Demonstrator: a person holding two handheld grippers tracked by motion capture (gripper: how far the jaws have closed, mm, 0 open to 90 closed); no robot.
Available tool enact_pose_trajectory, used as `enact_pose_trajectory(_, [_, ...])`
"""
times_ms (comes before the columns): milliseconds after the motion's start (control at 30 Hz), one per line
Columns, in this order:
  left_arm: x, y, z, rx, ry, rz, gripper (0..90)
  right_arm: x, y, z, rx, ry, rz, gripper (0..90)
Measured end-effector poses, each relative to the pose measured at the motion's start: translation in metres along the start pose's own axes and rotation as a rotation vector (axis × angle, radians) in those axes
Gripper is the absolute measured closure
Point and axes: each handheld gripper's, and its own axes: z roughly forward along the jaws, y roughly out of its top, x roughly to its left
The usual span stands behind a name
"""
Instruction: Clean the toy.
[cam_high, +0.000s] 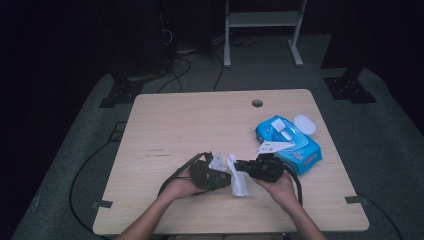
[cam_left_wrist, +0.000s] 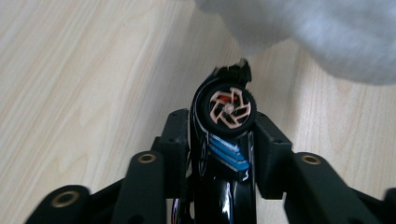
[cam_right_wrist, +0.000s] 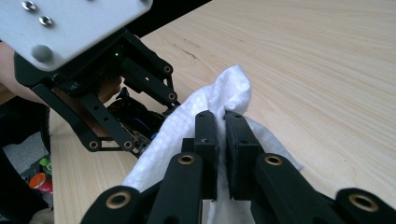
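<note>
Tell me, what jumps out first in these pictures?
Near the front middle of the wooden table, the right tool pinches a white wipe against a black toy car gripped in the left tool. The car's coppery wheel catches the eye. At the right lies a bright blue wipes pack.

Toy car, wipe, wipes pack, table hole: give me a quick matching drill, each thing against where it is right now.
Things:
1. toy car
2. white wipe
3. blue wipes pack
4. round hole

Places:
A. lying on the table at its right side, lid open
B. pinched in the right gripper
C. near the table's far edge
D. between the jaws of the left gripper

Pairs: 1-D, 2-B, 3-A, 4-C
</note>
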Motion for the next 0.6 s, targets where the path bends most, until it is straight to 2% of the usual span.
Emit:
enact_pose_trajectory(33, [0.0,0.0,0.0,0.0,0.0,0.0,56.3,0.0,0.0,0.0,0.0,0.0,0.0,83.8])
enact_pose_trajectory(67, [-0.001,-0.001,0.003,0.032,0.001,-0.006,54.6,0.0,0.0,0.0,-0.001,0.0,0.004,83.8])
enact_pose_trajectory(100, [-0.001,-0.001,0.003,0.032,0.001,-0.006,52.4,0.0,0.0,0.0,-0.001,0.0,0.004,83.8])
enact_pose_trajectory(133, [-0.001,-0.001,0.004,0.053,0.005,-0.016,51.6,-0.001,-0.001,0.001,-0.002,-0.002,0.005,83.8])
enact_pose_trajectory(167, [-0.001,-0.001,0.004,0.053,0.005,-0.016,51.5,-0.001,-0.001,0.001,-0.002,-0.002,0.005,83.8])
enact_pose_trajectory(200, [-0.002,0.001,0.008,0.085,0.003,-0.017,50.3,-0.002,-0.001,0.002,-0.002,-0.003,0.01,83.8])
enact_pose_trajectory(233, [-0.002,0.001,0.008,0.085,0.003,-0.017,49.5,-0.002,-0.001,0.002,-0.002,-0.003,0.01,83.8])
enact_pose_trajectory(267, [-0.004,0.002,0.012,0.123,0.023,0.003,49.5,-0.003,-0.002,0.002,-0.002,-0.008,0.014,83.7])
enact_pose_trajectory(333, [-0.005,0.004,0.013,0.137,0.032,0.01,49.6,-0.004,-0.003,0.002,-0.002,-0.009,0.018,83.7])
enact_pose_trajectory(400, [-0.005,0.004,0.013,0.139,0.046,0.014,55.0,-0.007,-0.004,0.002,-0.003,-0.013,0.031,83.7])
enact_pose_trajectory(467, [-0.005,0.005,0.011,0.134,0.027,0.033,59.5,-0.009,-0.005,0.002,-0.008,-0.009,0.04,83.7])
enact_pose_trajectory(500, [-0.008,0.005,0.011,0.132,0.043,0.058,60.1,-0.009,-0.006,0.002,-0.009,-0.006,0.044,83.7])
enact_pose_trajectory(600, [-0.01,0.005,0.005,0.084,0.066,0.078,62.8,-0.008,-0.006,0.003,-0.005,0.013,0.052,83.7])
